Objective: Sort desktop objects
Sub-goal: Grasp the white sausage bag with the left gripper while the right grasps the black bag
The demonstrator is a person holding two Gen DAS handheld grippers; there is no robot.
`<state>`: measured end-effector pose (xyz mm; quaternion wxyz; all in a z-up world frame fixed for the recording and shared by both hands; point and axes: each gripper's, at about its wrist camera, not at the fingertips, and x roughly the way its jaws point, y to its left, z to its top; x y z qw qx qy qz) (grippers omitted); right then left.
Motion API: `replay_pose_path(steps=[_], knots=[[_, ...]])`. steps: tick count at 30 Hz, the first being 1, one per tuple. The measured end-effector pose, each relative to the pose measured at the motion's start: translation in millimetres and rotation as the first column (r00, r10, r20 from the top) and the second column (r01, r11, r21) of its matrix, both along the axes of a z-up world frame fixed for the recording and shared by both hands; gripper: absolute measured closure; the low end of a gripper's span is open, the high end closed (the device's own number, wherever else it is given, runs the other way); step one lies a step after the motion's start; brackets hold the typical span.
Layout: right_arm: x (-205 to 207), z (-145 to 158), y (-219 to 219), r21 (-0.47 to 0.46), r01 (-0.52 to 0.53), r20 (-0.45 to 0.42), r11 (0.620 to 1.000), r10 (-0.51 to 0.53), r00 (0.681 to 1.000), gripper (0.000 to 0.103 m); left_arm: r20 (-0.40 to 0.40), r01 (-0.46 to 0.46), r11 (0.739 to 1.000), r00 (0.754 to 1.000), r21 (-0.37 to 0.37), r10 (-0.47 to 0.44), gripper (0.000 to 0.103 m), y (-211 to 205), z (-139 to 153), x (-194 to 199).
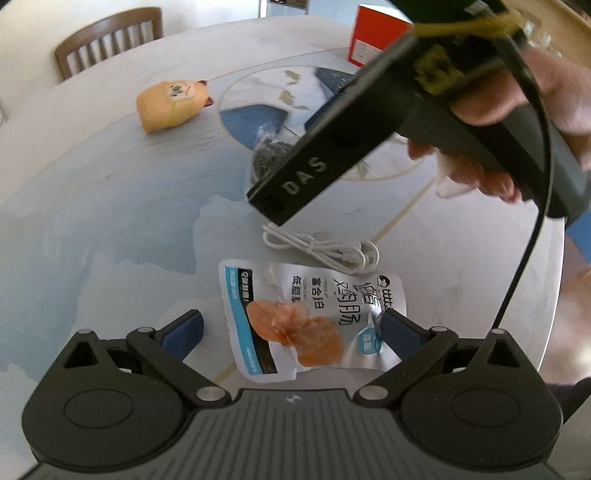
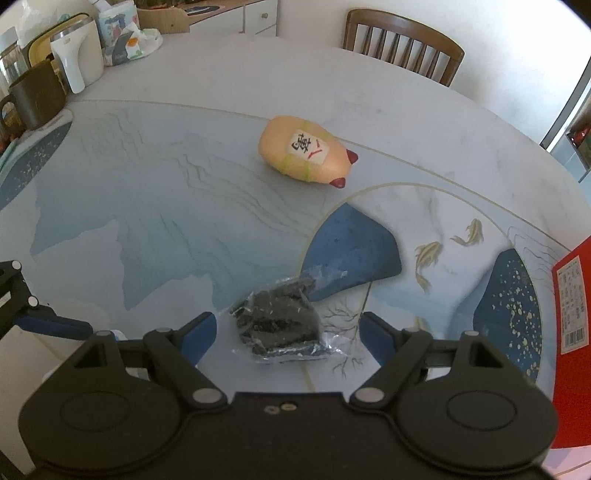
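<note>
My left gripper point(image 1: 291, 325) is open just above a silver snack packet point(image 1: 310, 317) that lies between its blue fingers on the table. A coiled white cable point(image 1: 325, 249) lies just beyond the packet. My right gripper point(image 2: 288, 332) is open, its fingers on either side of a clear bag of dark bits point(image 2: 280, 321), which also shows in the left wrist view point(image 1: 267, 157). A yellow toy pig point(image 2: 306, 153) lies further back; it also shows in the left wrist view point(image 1: 170, 105). The right gripper's body and the hand on it cross the left wrist view.
A red box point(image 2: 572, 314) stands at the right; it also shows in the left wrist view point(image 1: 373, 35). A brown mug point(image 2: 31, 98), a white dispenser point(image 2: 75, 61) and jars crowd the far left corner. A wooden chair point(image 2: 402, 40) stands behind the round patterned table point(image 2: 147, 184).
</note>
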<state>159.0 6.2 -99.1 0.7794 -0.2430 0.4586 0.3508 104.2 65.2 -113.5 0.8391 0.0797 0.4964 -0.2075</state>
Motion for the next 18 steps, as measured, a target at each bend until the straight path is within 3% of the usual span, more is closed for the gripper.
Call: replay_pose_path(steps=[10,18], knots=[[0.8,-3.5,1.4,-0.007,-0.011,0.004,1.000,0.011,1.000,0.020,0.030,0.021,1.000,0.999,0.017,-0.021,0.001,-6.7,-3.3,-1.0],[6.0,-4.8,-0.7,0.018,0.002,-0.041,1.000,-0.001,0.999,0.027,0.051,0.056,0.998,0.997,0.022,-0.057,0.005,-11.3,-4.6,-6.0]])
